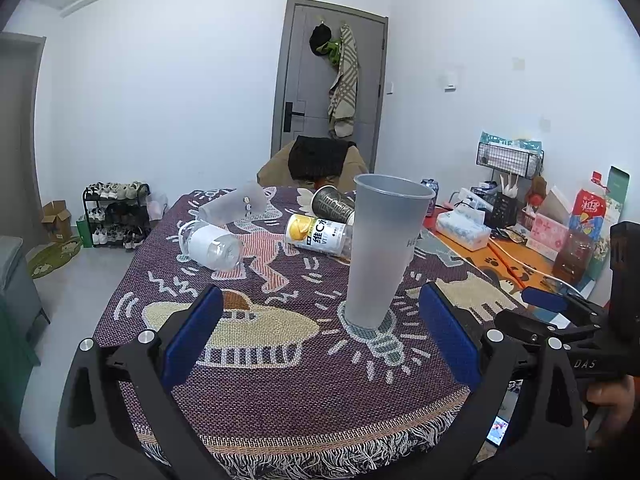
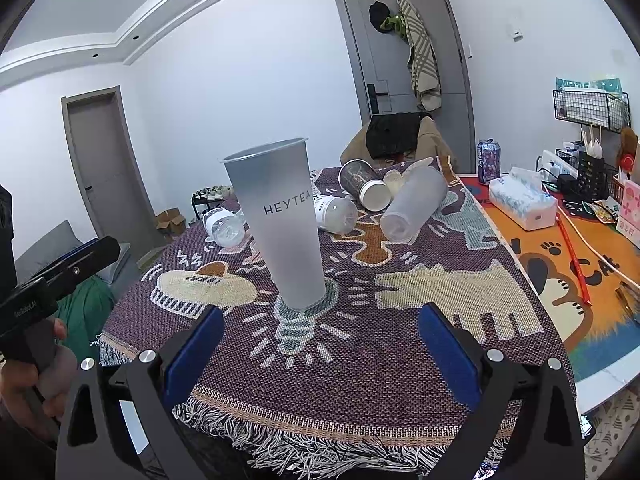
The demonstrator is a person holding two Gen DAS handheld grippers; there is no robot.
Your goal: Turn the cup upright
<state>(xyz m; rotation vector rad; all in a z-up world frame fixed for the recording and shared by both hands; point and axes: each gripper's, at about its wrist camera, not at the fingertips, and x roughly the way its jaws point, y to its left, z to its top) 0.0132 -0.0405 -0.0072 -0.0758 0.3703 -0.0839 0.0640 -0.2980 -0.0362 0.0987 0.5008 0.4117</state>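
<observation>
A tall frosted grey cup (image 1: pixel 380 252) marked HEYTEA stands upright, mouth up, on the patterned cloth; it also shows in the right wrist view (image 2: pixel 280 220). My left gripper (image 1: pixel 320 332) is open and empty, a short way in front of the cup. My right gripper (image 2: pixel 320 344) is open and empty, also just in front of the cup, which stands a little left of its centre line. The right gripper's body (image 1: pixel 560 312) shows at the right of the left wrist view. The left gripper's body (image 2: pixel 60 272) shows at the left of the right wrist view.
Behind the cup lie a second frosted cup (image 2: pixel 416 204), a dark paper cup (image 2: pixel 362 184), a labelled bottle (image 1: pixel 316 234) and a clear bottle (image 1: pixel 212 244). A tissue pack (image 2: pixel 522 200), a can (image 2: pixel 489 160) and desk clutter stand on the orange mat (image 2: pixel 560 264) at the right.
</observation>
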